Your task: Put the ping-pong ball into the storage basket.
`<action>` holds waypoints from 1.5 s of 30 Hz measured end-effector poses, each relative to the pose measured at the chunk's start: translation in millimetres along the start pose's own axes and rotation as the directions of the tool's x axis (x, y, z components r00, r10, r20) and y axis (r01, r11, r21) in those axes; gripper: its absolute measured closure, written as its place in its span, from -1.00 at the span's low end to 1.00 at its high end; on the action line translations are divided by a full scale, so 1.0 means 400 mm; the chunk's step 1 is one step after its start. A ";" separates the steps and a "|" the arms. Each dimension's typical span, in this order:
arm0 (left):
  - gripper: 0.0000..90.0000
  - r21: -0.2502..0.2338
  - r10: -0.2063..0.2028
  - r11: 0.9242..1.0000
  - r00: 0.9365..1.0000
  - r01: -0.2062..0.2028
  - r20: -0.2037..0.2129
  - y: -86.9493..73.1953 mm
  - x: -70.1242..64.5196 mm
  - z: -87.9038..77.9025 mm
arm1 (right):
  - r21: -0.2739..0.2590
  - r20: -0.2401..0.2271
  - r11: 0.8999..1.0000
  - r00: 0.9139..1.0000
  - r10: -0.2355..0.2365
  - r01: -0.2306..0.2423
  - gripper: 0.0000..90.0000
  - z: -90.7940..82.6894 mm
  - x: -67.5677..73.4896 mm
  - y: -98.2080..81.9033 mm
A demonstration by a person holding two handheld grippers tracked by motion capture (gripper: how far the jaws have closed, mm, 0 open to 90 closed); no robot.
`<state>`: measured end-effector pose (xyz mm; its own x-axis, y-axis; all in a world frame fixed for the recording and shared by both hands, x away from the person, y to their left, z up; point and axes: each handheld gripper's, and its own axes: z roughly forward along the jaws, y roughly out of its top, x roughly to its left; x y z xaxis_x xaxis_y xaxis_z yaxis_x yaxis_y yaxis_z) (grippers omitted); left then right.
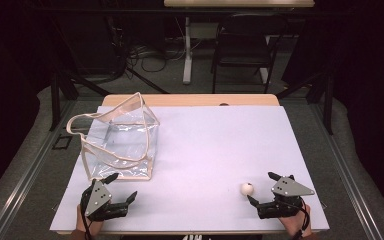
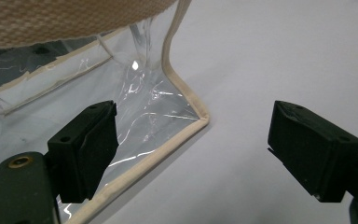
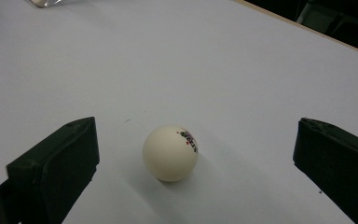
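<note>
Your right gripper (image 1: 261,187) sits spread wide, the small white ball (image 1: 247,189) with tiny printed lettering lying free between its jaws on the table (image 1: 205,145). Your left gripper (image 1: 123,186), also spread, faces the clear bag's (image 1: 120,142) beige-trimmed corner.

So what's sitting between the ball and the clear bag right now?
Nothing: in the high view the stretch of white table between the ball and the clear bag is bare.

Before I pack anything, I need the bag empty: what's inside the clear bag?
Nothing shows through the clear bag walls; only its own folds and trim. The ball sits outside, by the right gripper.
</note>
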<state>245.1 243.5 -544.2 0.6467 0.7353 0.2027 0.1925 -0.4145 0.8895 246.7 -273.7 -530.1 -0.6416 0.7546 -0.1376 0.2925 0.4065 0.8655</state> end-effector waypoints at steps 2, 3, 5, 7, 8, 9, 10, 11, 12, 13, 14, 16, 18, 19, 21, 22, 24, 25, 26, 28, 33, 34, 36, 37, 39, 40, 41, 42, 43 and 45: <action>-0.64 0.000 -0.001 1.000 1.000 0.001 0.000 0.000 -0.001 0.000 | -0.006 -0.001 1.000 1.000 0.001 -0.001 -1.00 0.001 0.000 0.000; -0.64 0.001 -0.001 1.000 1.000 0.001 -0.001 0.000 -0.002 0.000 | -0.003 -0.003 1.000 1.000 0.001 -0.001 -1.00 0.000 -0.001 0.000; -0.64 0.000 -0.005 1.000 1.000 0.005 -0.004 -0.001 -0.002 0.001 | -0.004 -0.007 1.000 1.000 -0.002 0.002 -1.00 0.002 -0.001 0.002; -0.64 0.001 -0.008 1.000 1.000 0.008 -0.001 -0.001 -0.002 0.003 | 0.001 -0.004 1.000 1.000 -0.006 0.006 -1.00 -0.001 0.000 0.001; -0.64 -0.001 -0.005 1.000 1.000 0.005 -0.001 -0.001 -0.003 0.004 | 0.001 -0.003 1.000 1.000 -0.007 0.007 -1.00 -0.002 0.000 0.001; -0.64 0.001 -0.004 1.000 1.000 0.004 0.000 -0.001 -0.004 0.004 | 0.001 -0.001 1.000 1.000 -0.006 0.006 -1.00 -0.003 -0.001 0.001; -0.64 0.001 -0.001 1.000 1.000 0.001 0.000 -0.001 -0.003 0.004 | 0.002 0.002 1.000 1.000 -0.006 0.006 -1.00 -0.005 -0.001 0.001; -0.64 0.001 -0.001 1.000 1.000 0.001 0.000 -0.001 -0.003 0.004 | 0.002 0.002 1.000 1.000 -0.006 0.006 -1.00 -0.005 -0.001 0.001; -0.64 -0.002 -0.004 1.000 1.000 0.004 0.002 -0.001 -0.003 0.004 | -0.005 0.007 1.000 1.000 -0.002 0.003 -1.00 -0.008 -0.001 0.002; -0.64 0.002 -0.003 1.000 1.000 0.003 0.002 -0.002 -0.002 0.004 | -0.006 0.008 1.000 1.000 -0.003 0.003 -1.00 -0.009 -0.002 0.003; -0.64 0.004 0.002 1.000 1.000 -0.002 0.001 -0.002 -0.002 0.003 | -0.003 0.009 1.000 1.000 -0.004 0.004 -1.00 -0.009 -0.002 0.004; -0.64 0.004 0.005 1.000 1.000 -0.005 -0.002 -0.001 -0.002 0.000 | -0.003 0.008 1.000 1.000 -0.004 0.004 -1.00 -0.008 -0.004 0.005; -0.64 0.002 0.005 1.000 1.000 -0.005 -0.002 -0.001 -0.001 0.000 | 0.003 0.006 1.000 1.000 -0.004 0.004 -1.00 -0.005 -0.004 0.005; -0.64 0.000 0.004 1.000 1.000 -0.004 -0.001 -0.001 -0.002 0.000 | 0.005 0.010 1.000 1.000 -0.005 0.005 -1.00 -0.004 -0.003 0.006; -0.64 0.001 0.004 1.000 1.000 -0.004 -0.001 -0.001 -0.003 0.000 | 0.008 0.006 1.000 1.000 -0.008 0.008 -1.00 -0.003 -0.001 0.007; -0.64 0.001 0.004 1.000 1.000 -0.004 -0.001 -0.001 -0.003 0.000 | 0.009 0.004 1.000 1.000 -0.009 0.009 -1.00 -0.002 0.000 0.008; -0.64 -0.001 0.002 1.000 1.000 -0.002 -0.002 -0.001 -0.003 -0.002 | 0.006 0.001 1.000 1.000 -0.007 0.007 -1.00 -0.002 0.001 0.010; -0.64 -0.001 0.002 1.000 1.000 -0.002 -0.002 -0.001 -0.003 -0.002 | 0.005 0.001 1.000 1.000 -0.006 0.006 -0.99 -0.002 0.001 0.011; -0.64 -0.004 -0.001 1.000 1.000 0.001 -0.005 0.000 -0.002 -0.002 | 0.007 0.005 1.000 1.000 -0.009 0.009 -0.99 -0.002 0.001 0.013; -0.64 0.002 0.003 1.000 1.000 -0.003 -0.001 0.000 -0.002 0.000 | 0.007 0.005 1.000 1.000 -0.008 0.008 -0.99 -0.001 0.000 0.016; -0.64 0.001 0.002 1.000 1.000 -0.002 0.004 -0.001 -0.002 0.002 | 0.013 0.008 1.000 1.000 -0.003 0.003 -0.99 0.001 -0.003 0.019; -0.64 0.002 0.001 1.000 1.000 -0.001 0.002 -0.001 -0.002 0.002 | 0.015 0.008 1.000 1.000 -0.005 0.005 -0.99 0.002 -0.003 0.020; -0.64 0.001 0.001 1.000 1.000 -0.001 0.000 -0.001 -0.001 0.001 | 0.019 0.005 1.000 1.000 -0.006 0.006 -0.99 0.005 -0.002 0.023; -0.64 0.000 0.002 1.000 1.000 -0.002 0.000 -0.001 -0.001 0.001 | 0.020 0.003 1.000 1.000 -0.007 0.007 -0.99 0.007 -0.002 0.025; -0.64 0.000 -0.001 1.000 1.000 0.001 0.000 -0.001 -0.001 0.002 | 0.025 -0.003 1.000 1.000 -0.004 0.004 -0.99 0.010 -0.001 0.028; -0.64 -0.001 -0.001 1.000 1.000 0.001 0.001 -0.001 -0.001 0.002 | 0.027 -0.004 1.000 1.000 -0.004 0.005 -0.99 0.011 -0.001 0.029; -0.64 0.000 -0.002 1.000 1.000 0.002 0.001 -0.001 -0.001 0.003 | 0.031 -0.004 0.999 1.000 -0.008 0.008 -0.99 0.012 -0.001 0.032; -0.64 0.000 -0.003 1.000 1.000 0.003 0.001 -0.001 -0.001 0.003 | 0.030 -0.005 1.000 1.000 -0.010 0.010 -0.99 0.013 0.000 0.034; -0.64 -0.001 -0.001 1.000 1.000 0.001 0.001 -0.001 -0.001 0.003 | 0.033 -0.006 0.999 1.000 -0.014 0.014 -0.99 0.013 0.000 0.036; -0.64 -0.003 -0.003 1.000 1.000 0.003 0.000 -0.001 -0.001 0.002 | 0.033 -0.006 0.999 1.000 -0.012 0.012 -0.99 0.013 0.002 0.039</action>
<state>245.4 242.9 -545.1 0.6465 0.7363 0.1998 0.1921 -0.4105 0.8914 254.6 -264.1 -519.4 -0.6495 0.7464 -0.1448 0.3077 0.4322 0.8477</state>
